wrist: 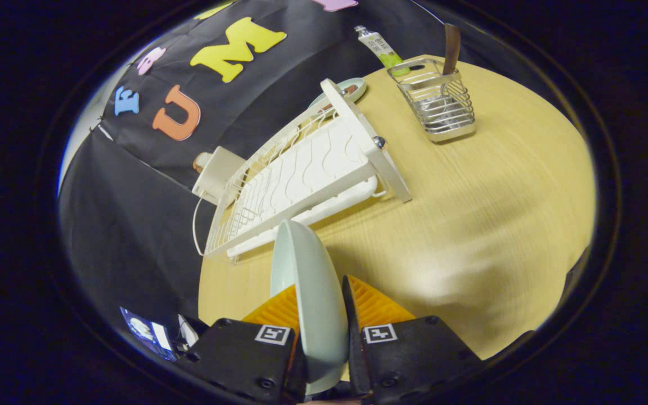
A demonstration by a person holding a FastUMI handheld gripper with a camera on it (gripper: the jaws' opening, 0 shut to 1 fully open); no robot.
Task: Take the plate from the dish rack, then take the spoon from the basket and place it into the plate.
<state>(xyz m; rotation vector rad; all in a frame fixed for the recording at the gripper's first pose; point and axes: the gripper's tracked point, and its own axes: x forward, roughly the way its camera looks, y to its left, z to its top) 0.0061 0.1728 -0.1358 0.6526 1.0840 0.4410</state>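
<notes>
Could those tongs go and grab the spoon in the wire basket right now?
Probably not yet. The tongs are shut on the plate, so both fingers are busy. The table between them and the basket, where the spoon stands upright, looks free, with the dish rack off to one side.

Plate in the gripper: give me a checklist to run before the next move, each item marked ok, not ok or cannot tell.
1. Grip: the gripper has both fingers pressed on the plate, one on each face. Ok.
2. Plate out of the dish rack: it is held on edge, nearer the camera than the rack. Ok.
3. Bare table to set the plate on, right of the rack. Ok.
4. Spoon in the basket: a brown handle stands up out of it. Ok.
5. How firmly the plate is held: cannot tell.
</notes>
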